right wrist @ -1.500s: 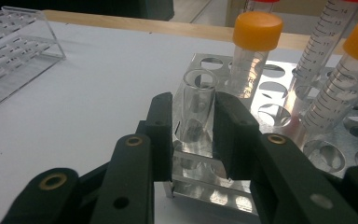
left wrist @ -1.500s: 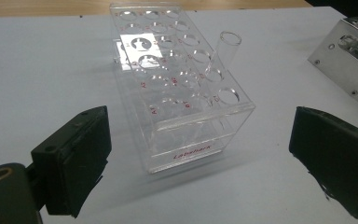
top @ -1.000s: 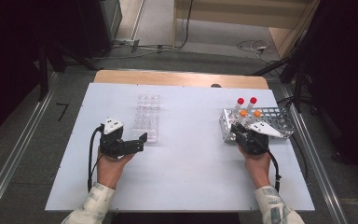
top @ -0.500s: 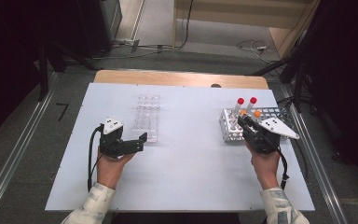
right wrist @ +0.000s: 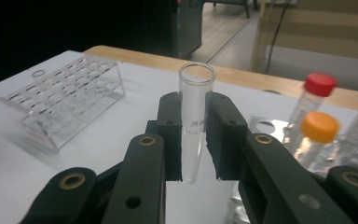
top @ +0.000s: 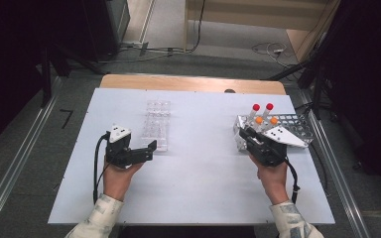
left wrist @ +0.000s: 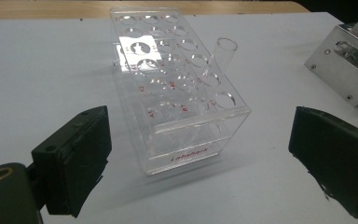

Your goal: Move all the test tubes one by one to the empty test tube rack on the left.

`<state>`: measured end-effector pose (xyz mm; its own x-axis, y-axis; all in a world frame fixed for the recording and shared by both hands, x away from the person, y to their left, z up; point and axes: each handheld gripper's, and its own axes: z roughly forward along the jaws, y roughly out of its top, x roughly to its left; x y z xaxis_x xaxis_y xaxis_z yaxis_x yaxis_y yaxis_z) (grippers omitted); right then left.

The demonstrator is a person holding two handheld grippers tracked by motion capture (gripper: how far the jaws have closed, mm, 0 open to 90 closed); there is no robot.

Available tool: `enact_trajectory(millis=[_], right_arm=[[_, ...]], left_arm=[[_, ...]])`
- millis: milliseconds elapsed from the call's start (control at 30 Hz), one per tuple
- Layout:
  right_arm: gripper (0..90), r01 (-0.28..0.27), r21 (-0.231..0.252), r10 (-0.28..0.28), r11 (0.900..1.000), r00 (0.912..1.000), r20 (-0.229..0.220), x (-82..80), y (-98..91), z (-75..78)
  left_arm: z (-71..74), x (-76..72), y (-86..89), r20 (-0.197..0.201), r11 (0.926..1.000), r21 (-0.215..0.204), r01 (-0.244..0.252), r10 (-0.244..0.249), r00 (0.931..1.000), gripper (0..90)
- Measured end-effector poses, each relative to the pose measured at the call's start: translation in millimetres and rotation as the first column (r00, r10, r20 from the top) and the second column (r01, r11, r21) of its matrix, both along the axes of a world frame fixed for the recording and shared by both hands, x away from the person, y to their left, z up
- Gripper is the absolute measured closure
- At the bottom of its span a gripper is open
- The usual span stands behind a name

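The right gripper [right wrist: 193,135] has its jaws clamped on an upright clear test tube [right wrist: 195,116], held above the metal rack [top: 297,130] at the worktop's right. The left gripper [left wrist: 200,154] rests wide open facing the clear rack [left wrist: 177,88].

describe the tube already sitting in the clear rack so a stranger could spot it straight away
Start at the clear plastic rack on the white table, in front of the left hand-held gripper. In its right-hand row of holes one open glass tube stands, leaning. It is the rack's single tube, with no cap, unlike the red- and orange-capped tubes in the metal rack.
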<state>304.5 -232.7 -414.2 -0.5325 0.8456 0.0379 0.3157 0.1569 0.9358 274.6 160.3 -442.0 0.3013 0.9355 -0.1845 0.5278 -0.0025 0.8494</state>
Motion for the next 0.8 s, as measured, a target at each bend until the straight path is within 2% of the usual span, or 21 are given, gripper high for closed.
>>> enact_trajectory(millis=[267,367,567,800], right_arm=[[73.5,-0.084,-0.027,0.083,0.9961,0.9958,-0.038,-3.3,28.9,-12.9],[73.5,-0.109,-0.040,0.107,0.9932,0.9930,-0.051,-5.3,40.1,-17.7],[73.5,-0.164,-0.064,0.160,0.9843,0.9847,-0.070,-9.3,63.1,-27.5],[73.5,-0.225,-0.074,0.219,0.9714,0.9721,-0.084,-13.8,90.2,-33.2]], left_arm=[[2.4,-2.1,-6.6,0.008,0.9997,-0.002,0.024,-0.024,0.9997,7.1],[1.5,-1.6,-9.5,-0.005,0.9994,-0.006,0.034,-0.034,0.9994,7.1],[1.9,-2.5,-16.2,-0.001,0.9990,0.017,0.042,-0.042,0.9991,5.3],[8.0,-6.7,-24.1,0.009,0.9952,-0.009,0.098,-0.097,0.9952,4.6]])
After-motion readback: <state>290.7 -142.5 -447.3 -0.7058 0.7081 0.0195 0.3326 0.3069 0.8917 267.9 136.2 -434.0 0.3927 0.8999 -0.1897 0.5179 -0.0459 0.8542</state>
